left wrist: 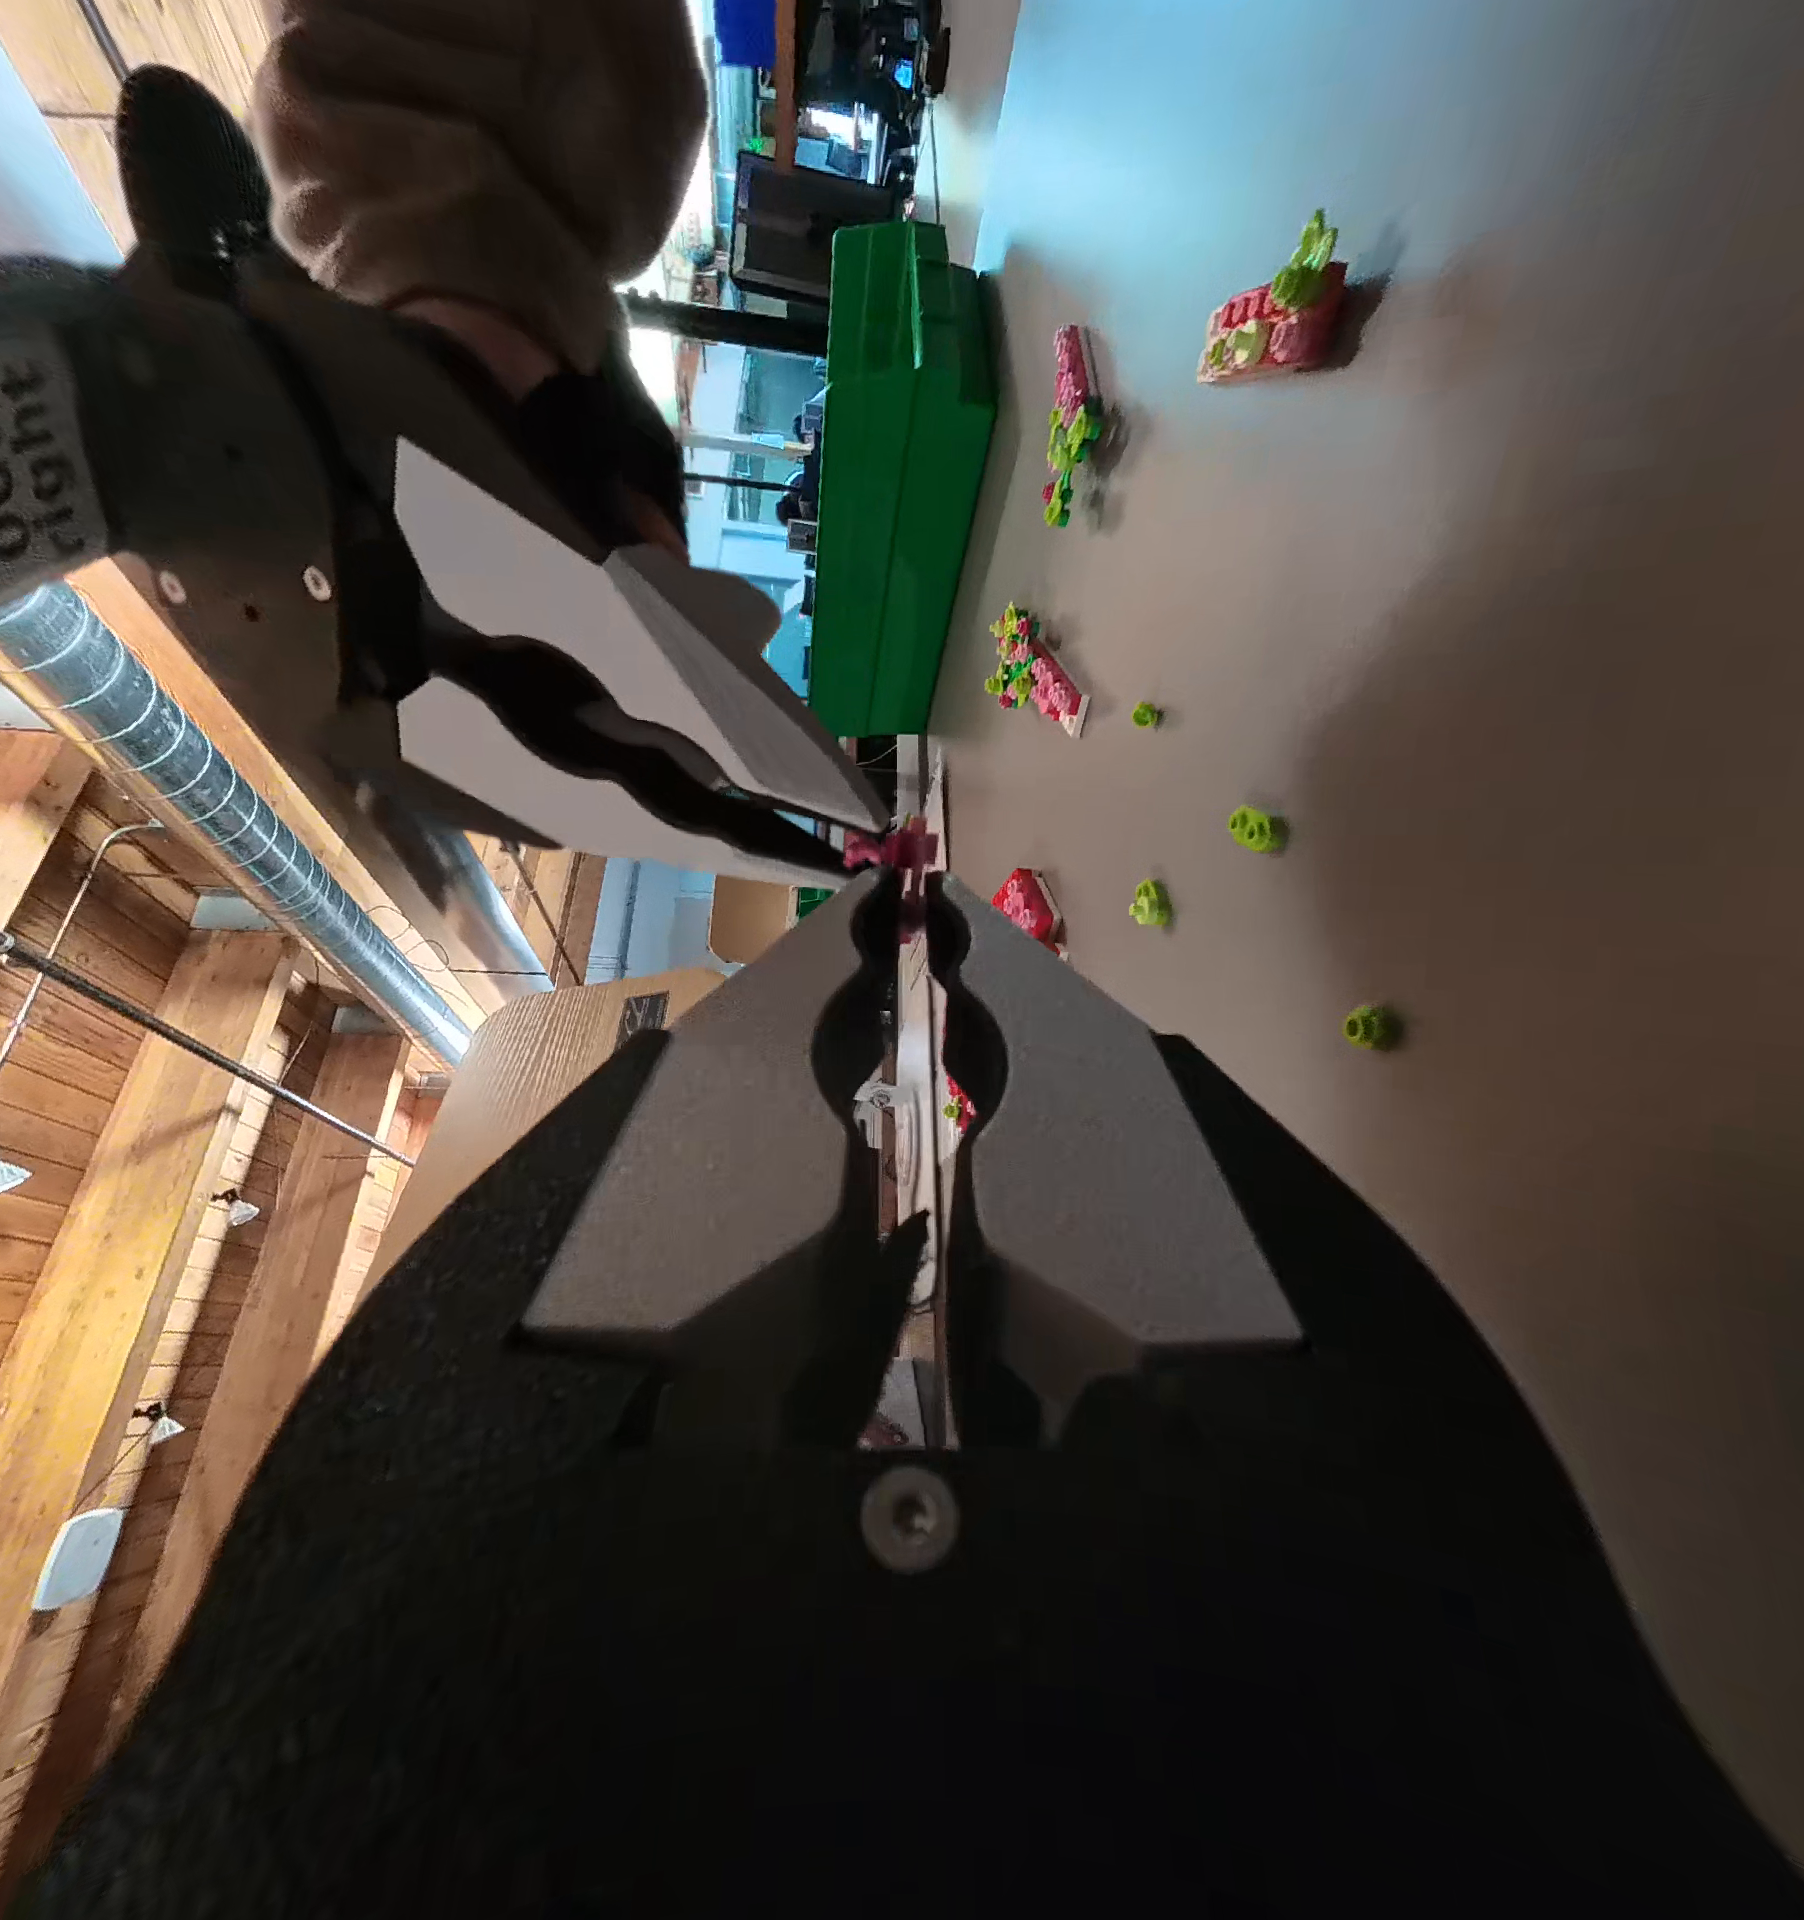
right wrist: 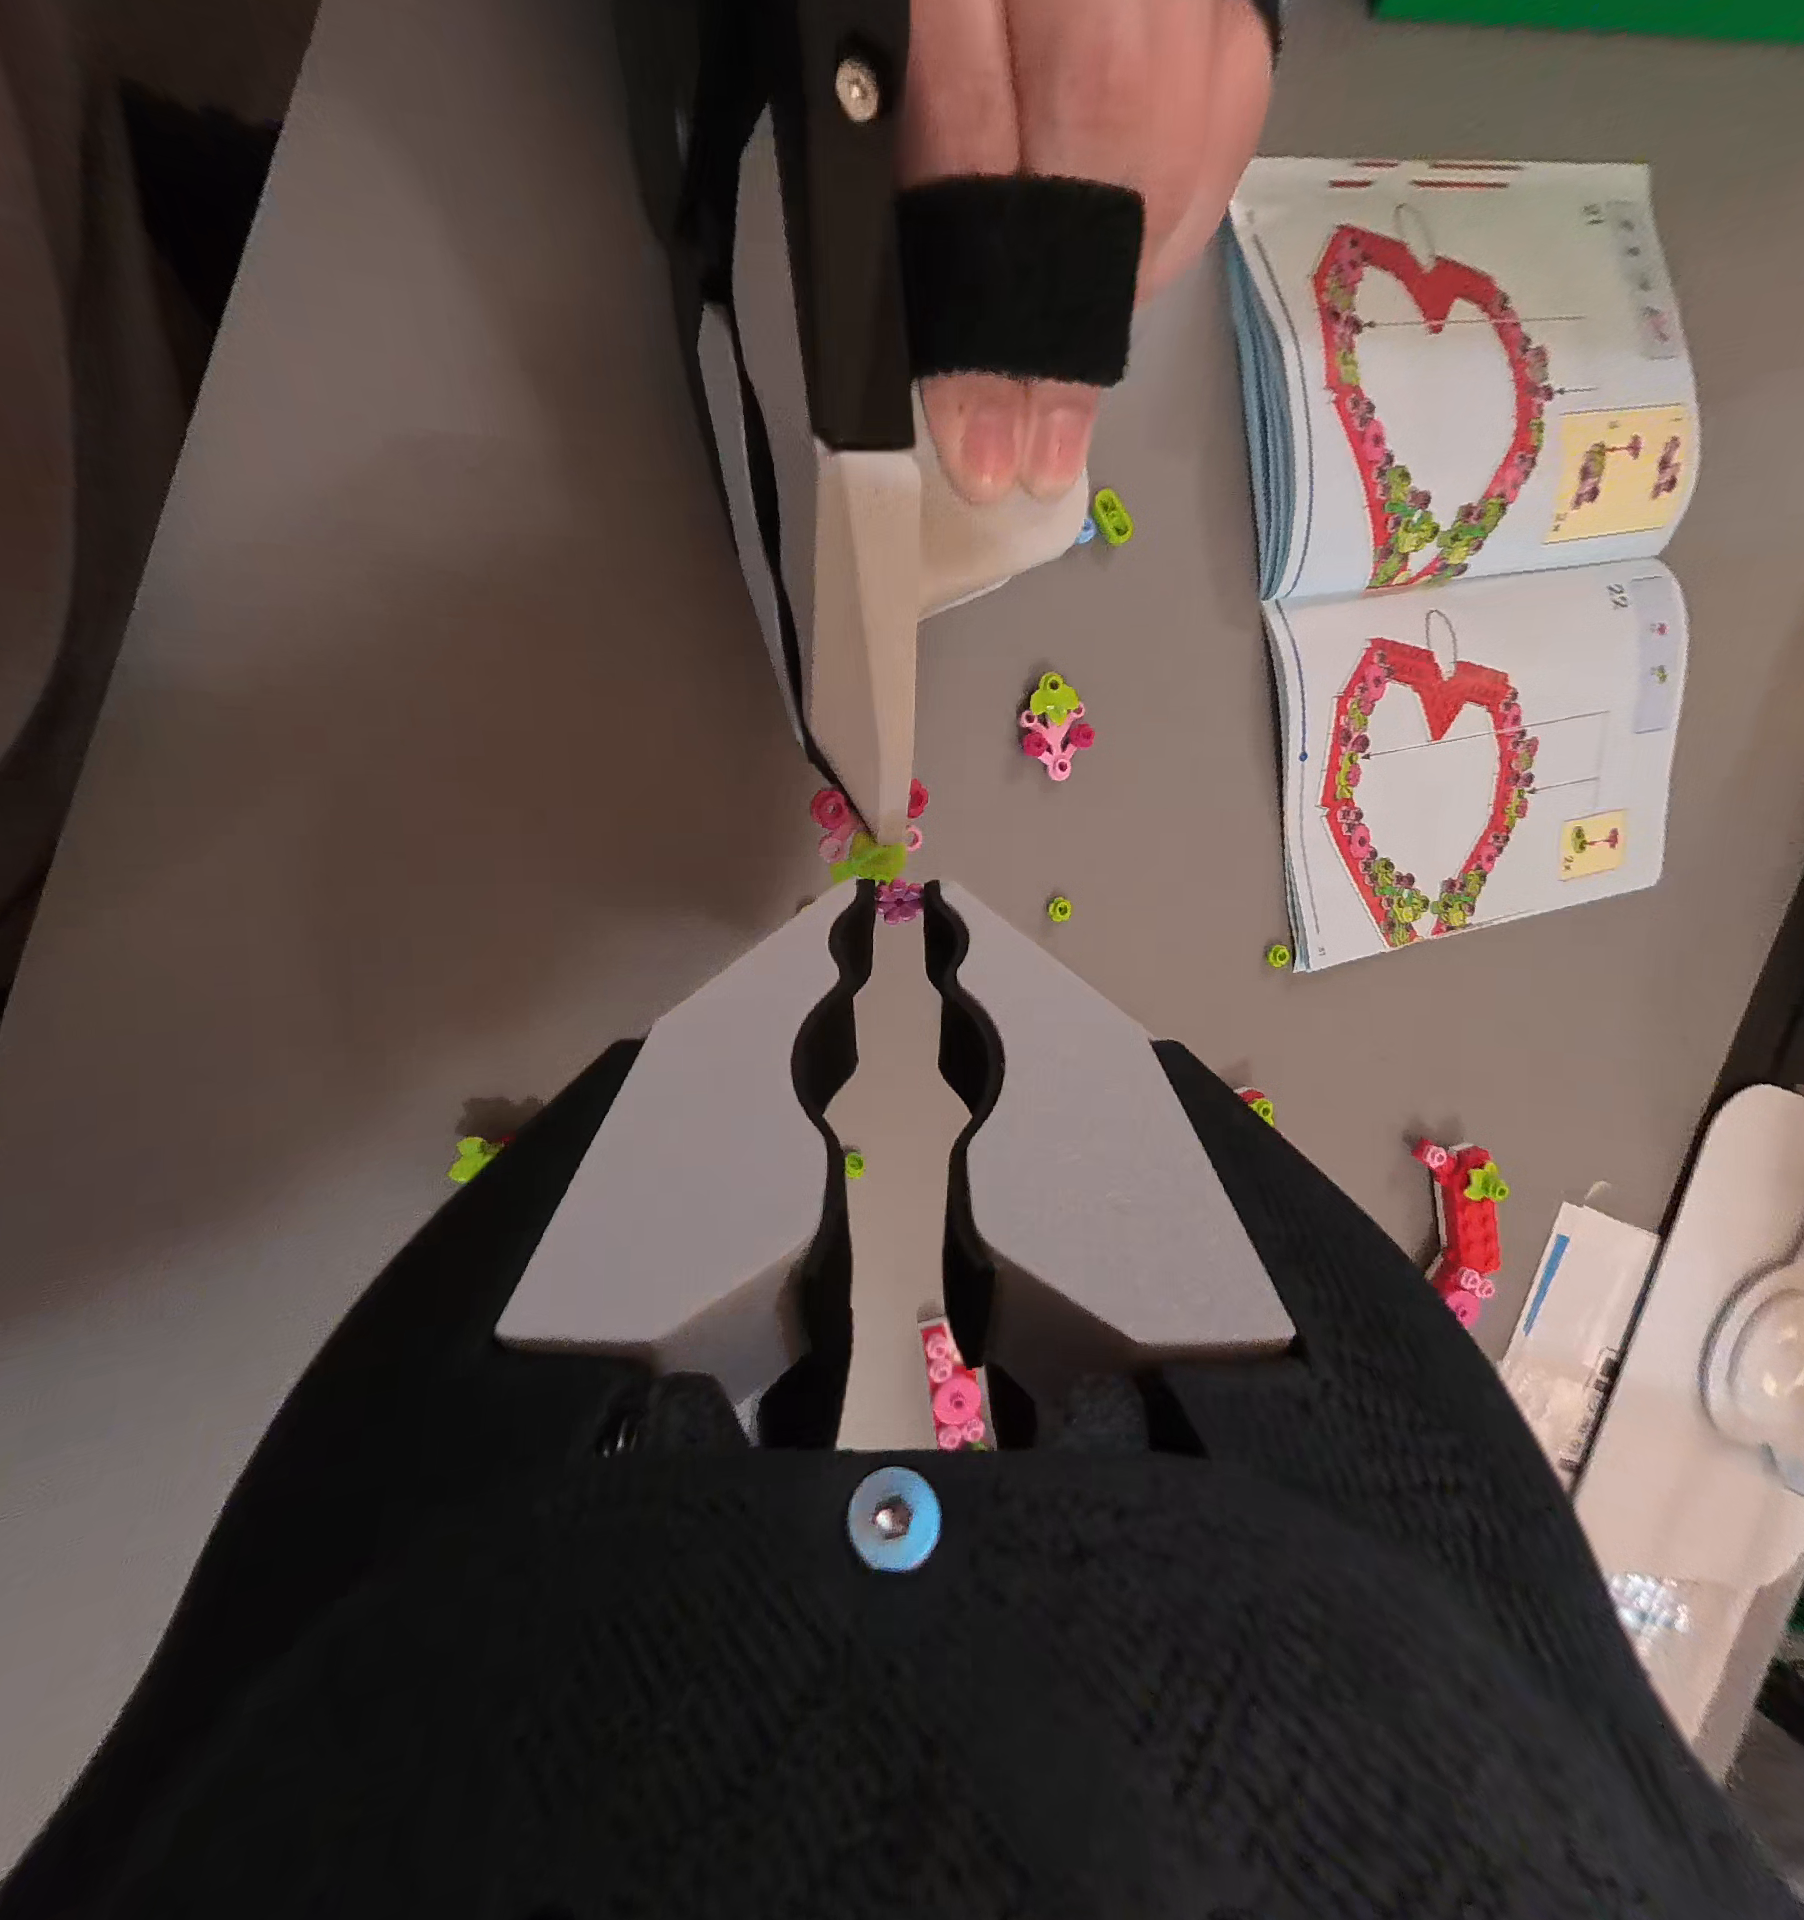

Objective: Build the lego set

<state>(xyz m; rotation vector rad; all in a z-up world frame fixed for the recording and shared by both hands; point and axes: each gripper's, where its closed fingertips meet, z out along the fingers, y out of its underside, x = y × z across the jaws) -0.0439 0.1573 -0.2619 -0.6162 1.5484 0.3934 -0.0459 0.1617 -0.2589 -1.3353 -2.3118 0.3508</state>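
Observation:
In the left wrist view my left gripper is shut on a small pink flower cluster, held in the air beside the table. In the right wrist view the same cluster shows pink flowers and a lime leaf at the tip of the left gripper, which comes down from above. My right gripper is shut on a small purple flower piece, which sits right under the cluster and touches or nearly touches it. The right gripper reaches in from the upper left in the left wrist view.
An open instruction booklet lies to the right. A finished flower sprig, loose lime studs and a red and pink sub-assembly lie on the grey table. A white tray is at the right edge. A green box and more sub-assemblies are farther off. Left and right tips are no more than a few centimetres apart.

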